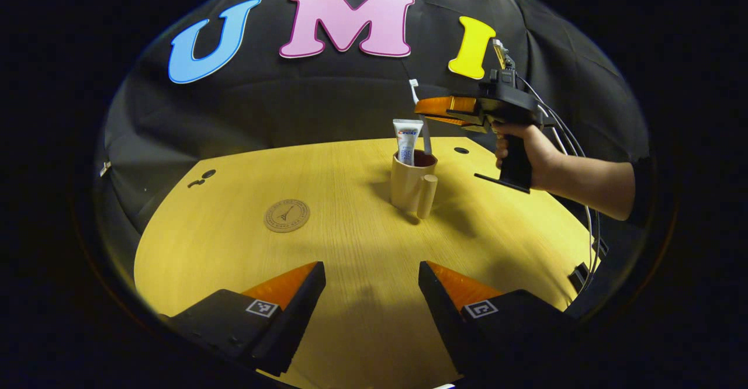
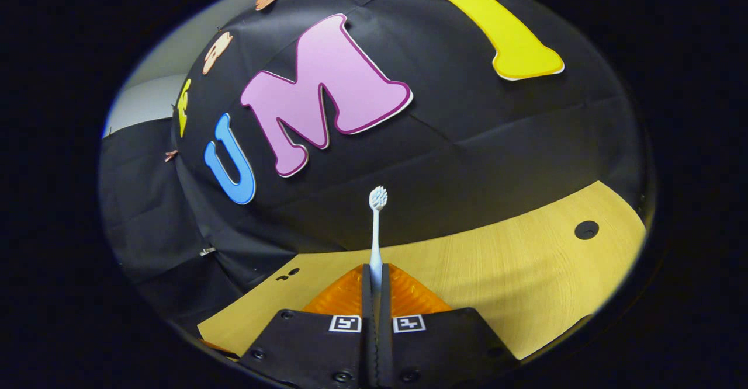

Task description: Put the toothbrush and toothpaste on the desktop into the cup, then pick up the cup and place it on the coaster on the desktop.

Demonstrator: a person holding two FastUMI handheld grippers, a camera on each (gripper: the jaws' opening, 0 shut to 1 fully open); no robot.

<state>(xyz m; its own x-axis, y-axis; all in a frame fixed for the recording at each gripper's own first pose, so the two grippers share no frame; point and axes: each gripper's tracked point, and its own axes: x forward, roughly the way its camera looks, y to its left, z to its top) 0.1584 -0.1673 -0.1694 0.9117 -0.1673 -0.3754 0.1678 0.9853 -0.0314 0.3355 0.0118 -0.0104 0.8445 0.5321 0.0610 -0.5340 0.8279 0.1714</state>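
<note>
left gripper released over desk | right gripper grasping toothbrush | coaster beside cup

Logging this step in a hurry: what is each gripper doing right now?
Left gripper: open, holding nothing, over the desktop.
Right gripper: shut on the toothbrush, held at the cup beside the toothpaste.

One cup, one toothpaste tube, one toothbrush, one coaster, two grippers.
</note>
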